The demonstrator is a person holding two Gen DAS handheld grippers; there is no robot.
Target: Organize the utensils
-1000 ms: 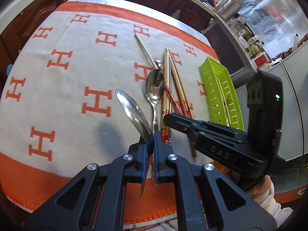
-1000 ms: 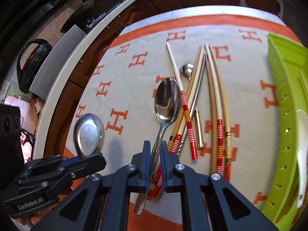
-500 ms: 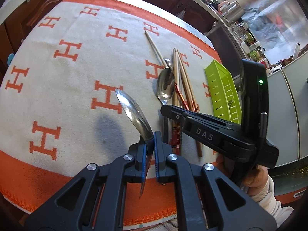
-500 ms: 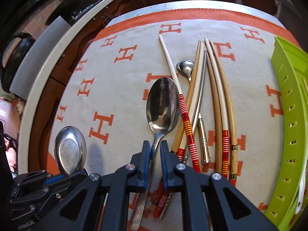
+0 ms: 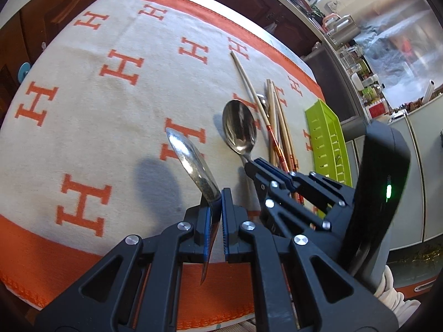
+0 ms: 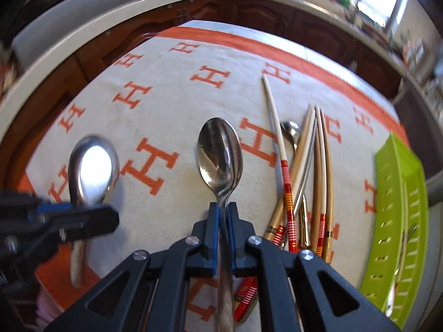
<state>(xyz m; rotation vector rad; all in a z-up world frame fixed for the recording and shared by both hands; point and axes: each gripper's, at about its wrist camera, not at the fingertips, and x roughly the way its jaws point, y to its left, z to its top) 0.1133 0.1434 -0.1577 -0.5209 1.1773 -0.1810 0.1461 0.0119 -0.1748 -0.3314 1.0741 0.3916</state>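
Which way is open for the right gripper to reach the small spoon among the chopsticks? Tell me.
Probably none yet: the right gripper is shut on a large spoon, and the small spoon lies partly under the chopsticks, only its bowl exposed.

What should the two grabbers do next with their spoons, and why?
Probably carry both toward the green tray. The left gripper and right gripper are each shut on a spoon above the cloth, and the tray sits to the right.
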